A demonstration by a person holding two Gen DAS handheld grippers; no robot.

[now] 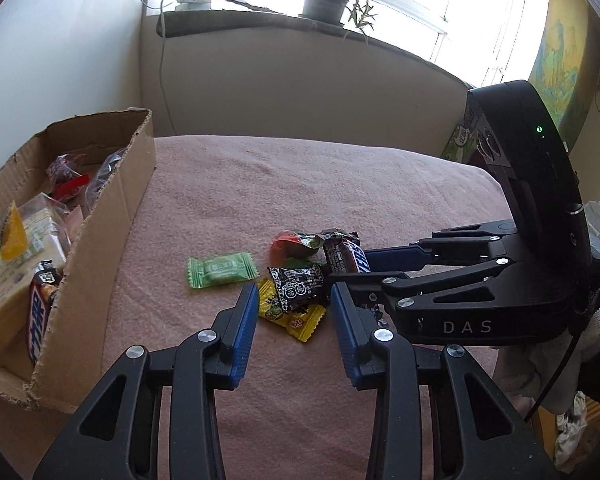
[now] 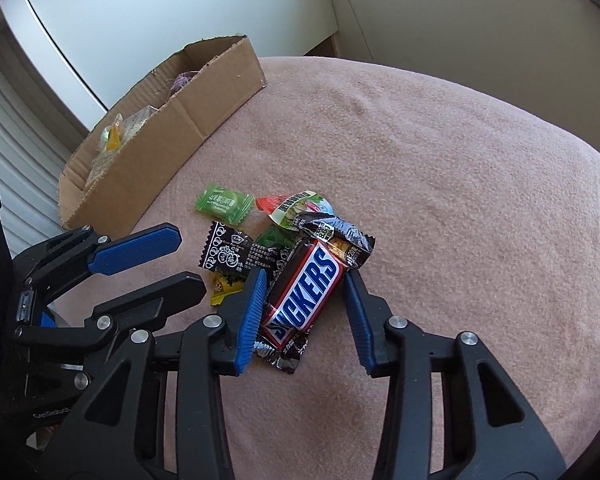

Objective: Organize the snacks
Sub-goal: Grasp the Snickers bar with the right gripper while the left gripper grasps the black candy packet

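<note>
A Snickers bar (image 2: 304,292) lies slantwise on the pink blanket between the blue pads of my right gripper (image 2: 305,273), and both pads touch it. In the left wrist view the right gripper (image 1: 346,268) reaches in from the right onto the same Snickers bar (image 1: 346,258). My left gripper (image 1: 294,287) stands open over a yellow candy (image 1: 296,316) and a black candy (image 1: 298,286), its pads clear of both. A green candy (image 1: 222,270) and a red-green jelly pack (image 1: 296,242) lie just beyond. The cardboard box (image 1: 112,200) at the left holds several snacks.
The pink blanket (image 2: 440,160) covers the whole surface and curves off toward a beige wall. A windowsill with a potted plant (image 1: 326,0) runs behind. A gloved hand (image 1: 592,332) holds the right gripper. Another Snickers bar (image 1: 40,312) stands in the box's near corner.
</note>
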